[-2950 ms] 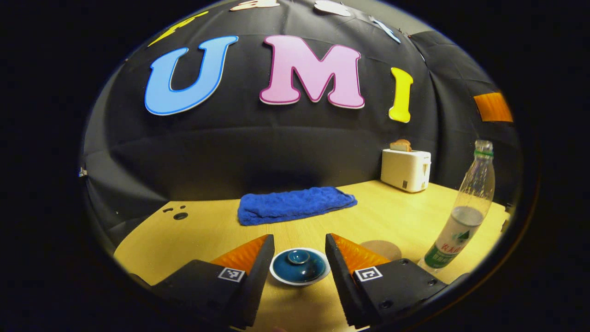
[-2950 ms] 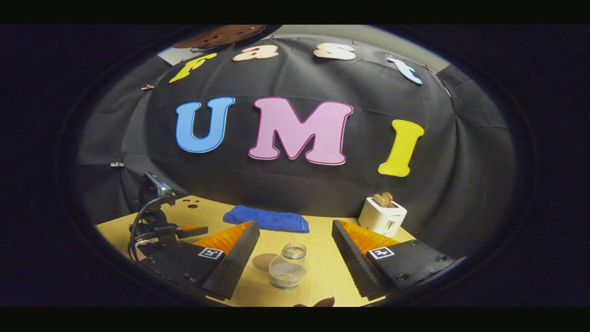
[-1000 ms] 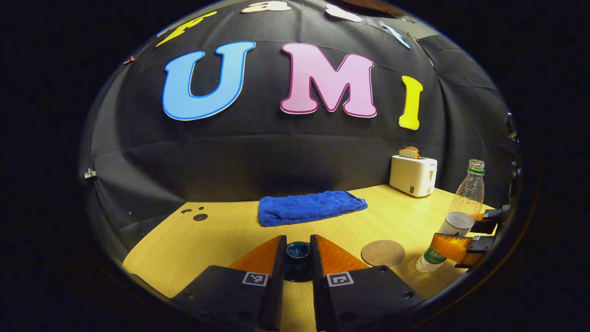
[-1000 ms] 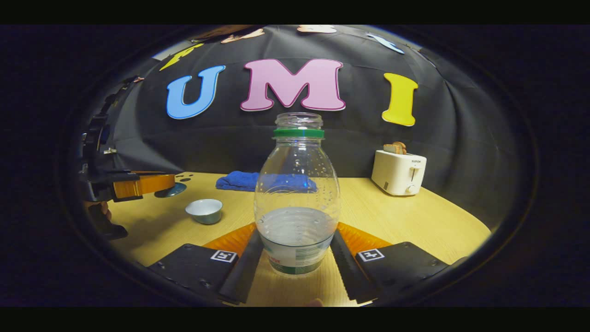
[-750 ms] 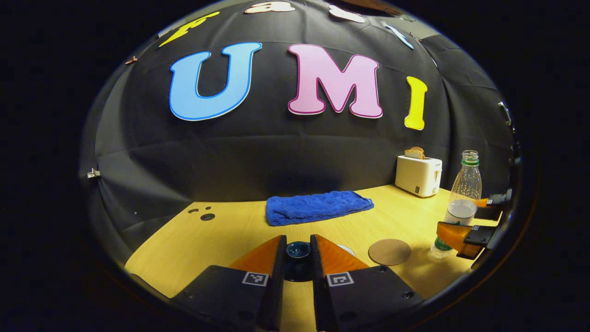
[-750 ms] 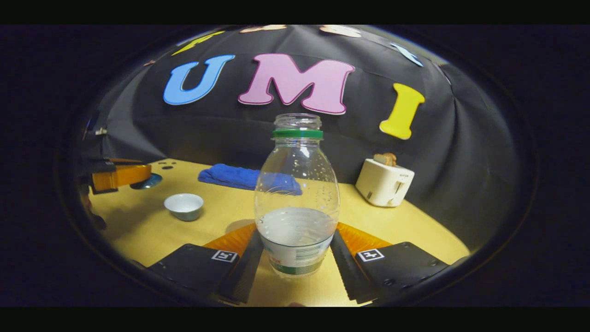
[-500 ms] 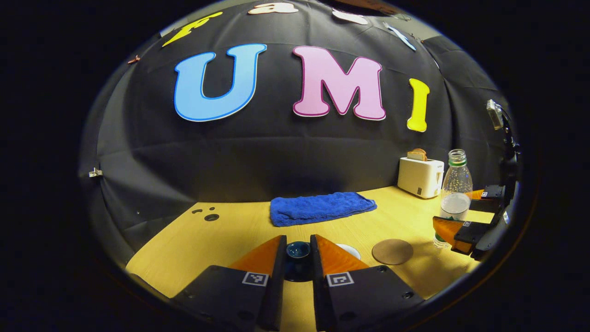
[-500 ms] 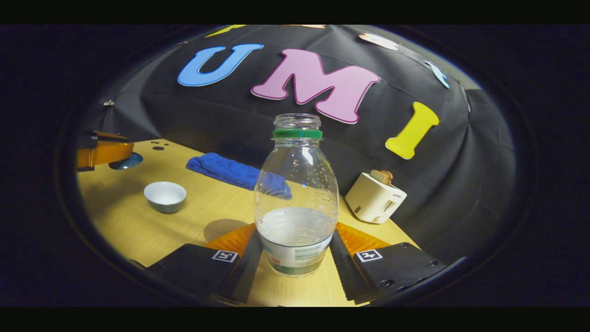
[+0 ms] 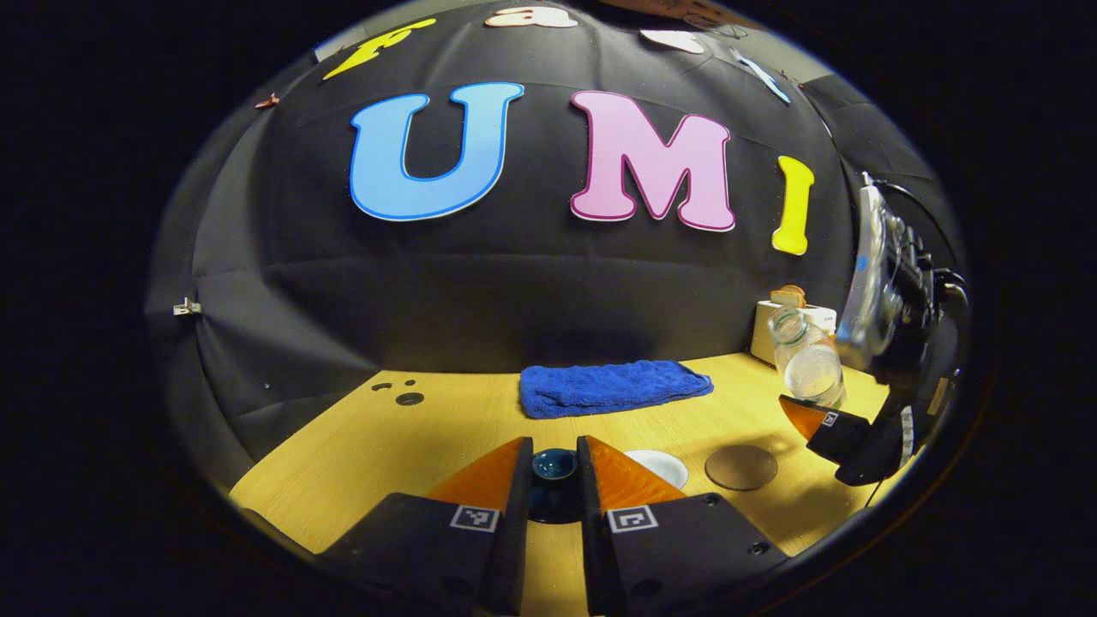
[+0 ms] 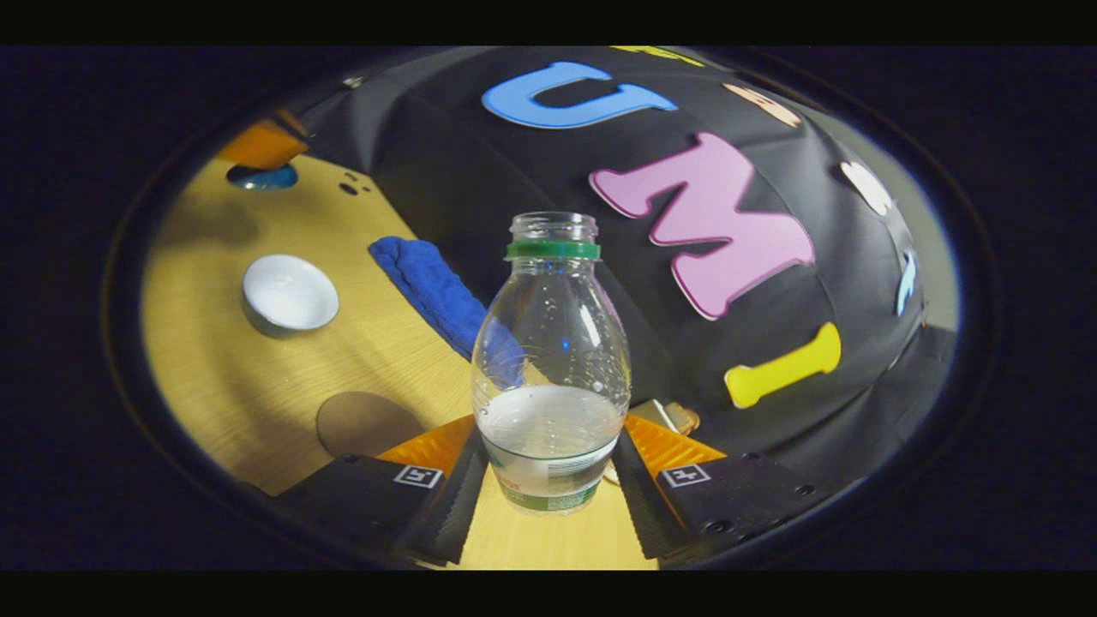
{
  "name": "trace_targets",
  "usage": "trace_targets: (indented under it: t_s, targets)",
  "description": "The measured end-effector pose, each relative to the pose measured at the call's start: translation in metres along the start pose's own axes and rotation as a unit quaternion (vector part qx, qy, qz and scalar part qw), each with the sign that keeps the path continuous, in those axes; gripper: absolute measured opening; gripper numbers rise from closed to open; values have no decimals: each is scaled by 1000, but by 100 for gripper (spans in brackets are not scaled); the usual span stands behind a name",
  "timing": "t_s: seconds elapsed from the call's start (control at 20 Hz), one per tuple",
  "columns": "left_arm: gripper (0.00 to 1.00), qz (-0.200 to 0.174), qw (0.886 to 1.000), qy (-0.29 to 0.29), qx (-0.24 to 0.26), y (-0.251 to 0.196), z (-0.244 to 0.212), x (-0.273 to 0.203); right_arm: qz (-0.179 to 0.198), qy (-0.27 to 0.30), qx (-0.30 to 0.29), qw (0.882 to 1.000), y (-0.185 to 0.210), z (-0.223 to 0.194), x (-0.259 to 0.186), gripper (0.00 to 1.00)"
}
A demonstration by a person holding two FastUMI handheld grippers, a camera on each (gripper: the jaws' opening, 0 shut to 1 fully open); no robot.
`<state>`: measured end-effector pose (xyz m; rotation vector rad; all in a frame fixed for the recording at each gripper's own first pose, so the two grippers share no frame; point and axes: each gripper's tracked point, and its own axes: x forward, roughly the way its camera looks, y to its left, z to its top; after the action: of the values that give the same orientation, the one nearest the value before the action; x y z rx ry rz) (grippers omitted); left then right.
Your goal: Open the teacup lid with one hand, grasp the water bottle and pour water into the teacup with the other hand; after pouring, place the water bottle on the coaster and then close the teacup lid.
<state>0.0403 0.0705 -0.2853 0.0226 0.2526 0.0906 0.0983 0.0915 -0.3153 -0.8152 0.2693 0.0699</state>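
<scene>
My left gripper [image 9: 554,447] is shut on the knob of the dark blue teacup lid [image 9: 554,480] and holds it above the table. The white teacup [image 9: 656,467] stands open just right of it, shown in the right gripper view as the teacup [image 10: 290,294]. My right gripper [image 10: 553,428] is shut on the uncapped water bottle [image 10: 553,368], which is about a third full. In the left gripper view the bottle [image 9: 806,364] is lifted and tilted with its mouth leaning toward the teacup. The round brown coaster [image 9: 741,467] lies bare between teacup and bottle.
A folded blue towel [image 9: 613,387] lies at the back of the wooden table [image 9: 403,437]. A white toaster [image 9: 771,330] with bread stands at the back right, partly behind the bottle. Small holes [image 9: 409,398] mark the table's back left.
The right gripper has lifted the bottle and tipped it toward the teacup. The left gripper has kept hold of the lid and drifted slightly left.
</scene>
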Motion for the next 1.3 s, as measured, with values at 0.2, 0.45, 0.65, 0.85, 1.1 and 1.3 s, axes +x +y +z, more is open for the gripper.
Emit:
trace_targets:
  t_s: [0.2,0.45,0.65,0.85,1.1,1.3]
  targets:
    - [27,7,1000,3,10,11,-5,-7,1,-20,-93,995,10,15,14,77]
    - [31,9,1000,7,10,19,-10,-13,11,-30,-154,988,22,21,24,77]
    - [31,10,1000,6,16,22,-12,-15,3,-46,-214,976,27,27,20,77]
    - [31,10,1000,9,14,22,-15,-17,-4,-68,-265,962,28,36,23,77]
    - [31,13,1000,9,9,24,-15,-18,-17,-91,-320,943,26,45,27,77]
    - [31,13,1000,9,8,24,-15,-20,-22,-99,-339,935,25,48,29,77]
